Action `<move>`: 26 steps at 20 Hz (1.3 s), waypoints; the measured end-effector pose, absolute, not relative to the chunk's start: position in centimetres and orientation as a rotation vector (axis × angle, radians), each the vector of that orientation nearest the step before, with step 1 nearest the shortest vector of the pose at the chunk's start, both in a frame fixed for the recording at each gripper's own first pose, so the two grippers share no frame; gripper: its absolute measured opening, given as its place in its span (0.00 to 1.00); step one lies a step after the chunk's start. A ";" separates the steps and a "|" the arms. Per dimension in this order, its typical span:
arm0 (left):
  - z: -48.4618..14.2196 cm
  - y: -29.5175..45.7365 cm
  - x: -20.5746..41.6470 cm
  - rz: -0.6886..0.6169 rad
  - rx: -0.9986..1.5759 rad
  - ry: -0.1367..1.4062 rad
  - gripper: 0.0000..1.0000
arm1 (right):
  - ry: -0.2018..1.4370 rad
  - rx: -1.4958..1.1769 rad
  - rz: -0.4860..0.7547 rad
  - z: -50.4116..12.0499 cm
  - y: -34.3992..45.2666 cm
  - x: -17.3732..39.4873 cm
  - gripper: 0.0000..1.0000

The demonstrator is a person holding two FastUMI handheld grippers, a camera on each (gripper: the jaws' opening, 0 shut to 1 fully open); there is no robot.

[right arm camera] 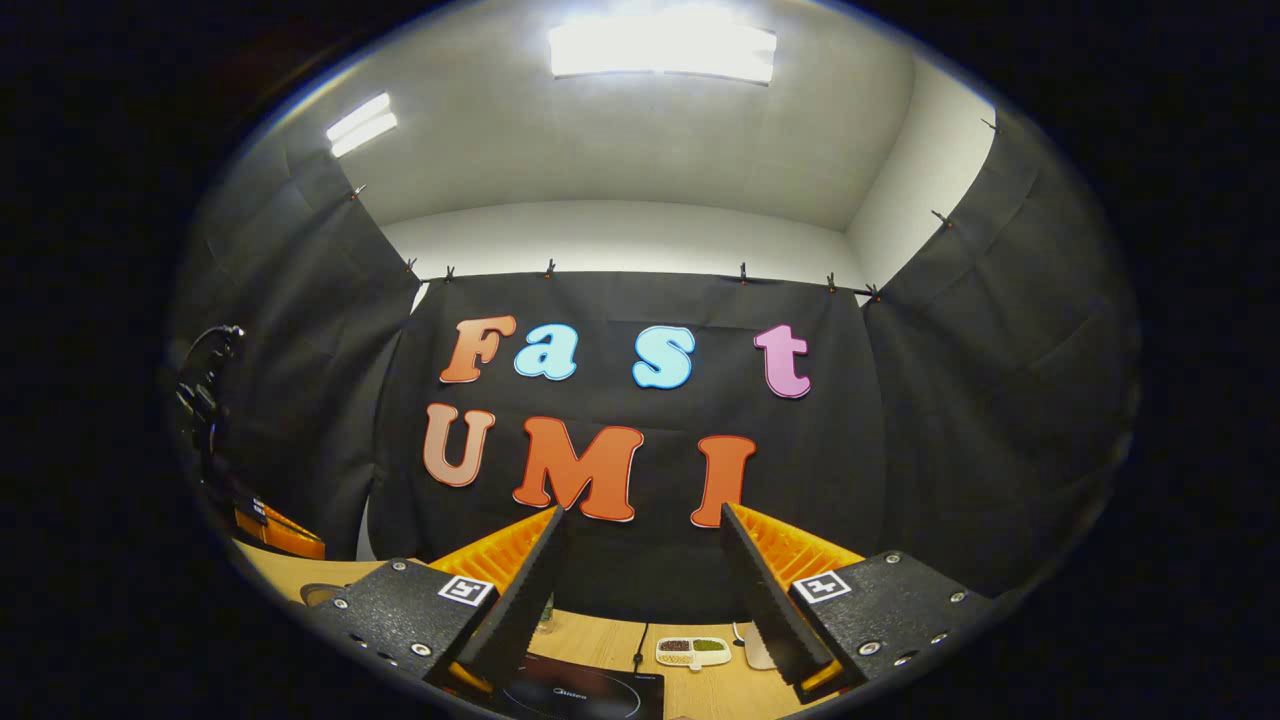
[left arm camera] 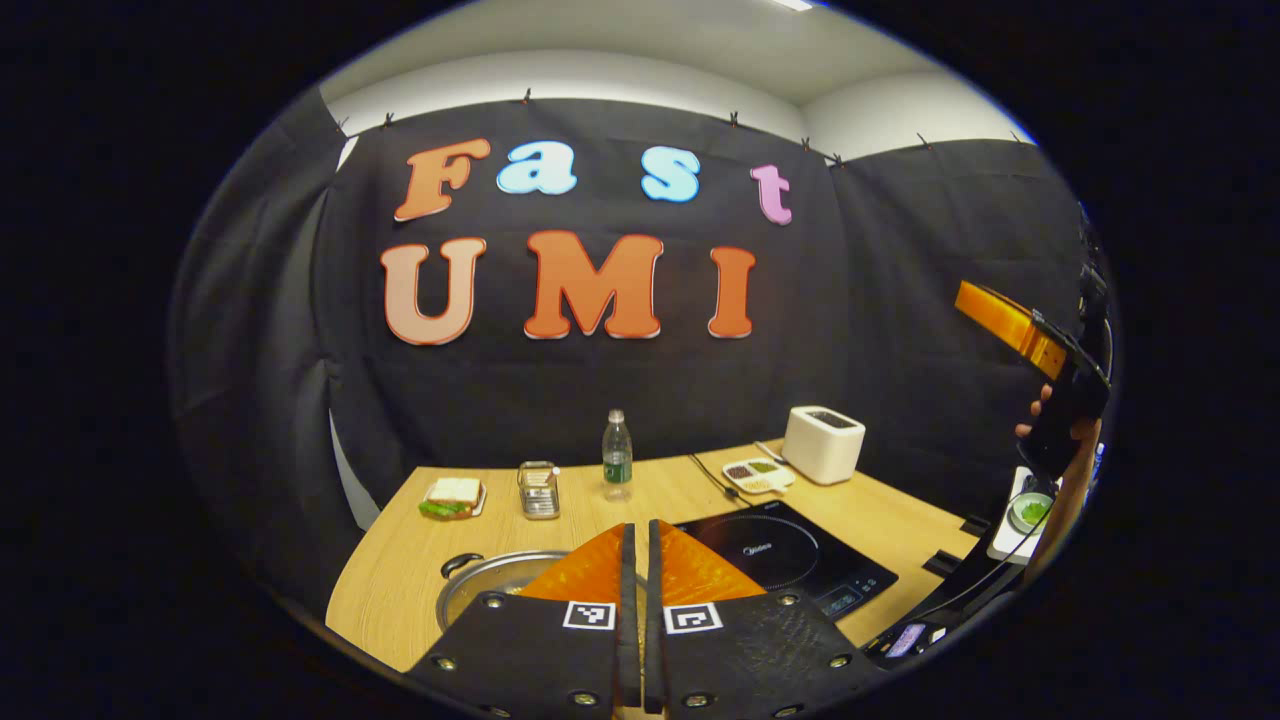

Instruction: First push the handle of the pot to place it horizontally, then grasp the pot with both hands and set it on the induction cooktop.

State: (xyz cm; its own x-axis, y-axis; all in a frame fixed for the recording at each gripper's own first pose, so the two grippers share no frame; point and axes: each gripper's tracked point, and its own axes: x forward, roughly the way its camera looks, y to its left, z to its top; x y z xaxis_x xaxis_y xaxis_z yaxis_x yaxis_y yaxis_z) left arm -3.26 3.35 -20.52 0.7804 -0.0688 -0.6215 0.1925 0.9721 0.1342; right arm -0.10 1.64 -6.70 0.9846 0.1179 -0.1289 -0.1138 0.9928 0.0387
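1. The pot [left arm camera: 490,580] is seen in the left gripper view on the near left of the table [left arm camera: 880,505], just left of the cooktop [left arm camera: 790,560]; part of it is hidden behind the left gripper [left arm camera: 638,560].
2. A steel body with a bright rim is shown, so it is judged rigid, fairly heavy and slick on its wall.
3. A dark loop handle [left arm camera: 460,563] is seen at its left rim; the other handle is hidden, and how the handles lie cannot be told.
4. The handles are judged the best holds, one per gripper, since the smooth rim may slip.
5. The left gripper's jaws are pressed together on nothing, above the pot.
6. The right gripper [right arm camera: 640,590] is held high with jaws spread wide and empty; the cooktop [right arm camera: 585,695] is seen below it.
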 end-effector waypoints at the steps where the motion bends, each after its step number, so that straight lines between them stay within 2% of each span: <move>1: -22.1 4.1 -3.8 -0.133 0.204 0.716 0.03 | 0.139 0.028 0.119 -7.3 1.8 -0.1 0.93; 6: -29.2 6.8 -8.3 -0.117 0.253 1.008 0.02 | 0.199 0.001 0.137 -11.1 2.3 -0.9 0.93; 11: -33.9 6.3 -14.5 -0.217 0.257 1.310 0.03 | 0.278 -0.005 0.164 -15.0 3.4 -1.9 0.93; 19: -37.1 8.1 -18.5 -0.250 0.356 1.551 0.03 | 0.371 0.007 0.202 -19.4 4.1 -3.7 0.94; 26: -39.8 7.3 -18.7 -0.233 0.334 1.642 0.02 | 0.418 0.007 0.170 -21.4 2.1 -4.7 0.93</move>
State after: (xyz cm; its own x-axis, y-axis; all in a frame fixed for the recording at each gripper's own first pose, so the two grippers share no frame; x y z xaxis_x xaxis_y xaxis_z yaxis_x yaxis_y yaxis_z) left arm -18.75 7.30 -39.80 -0.0767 0.0779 -0.9940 0.3517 0.9350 0.0462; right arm -4.73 2.10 -21.37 0.9000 0.1661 -0.4030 -0.1634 0.9857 0.0414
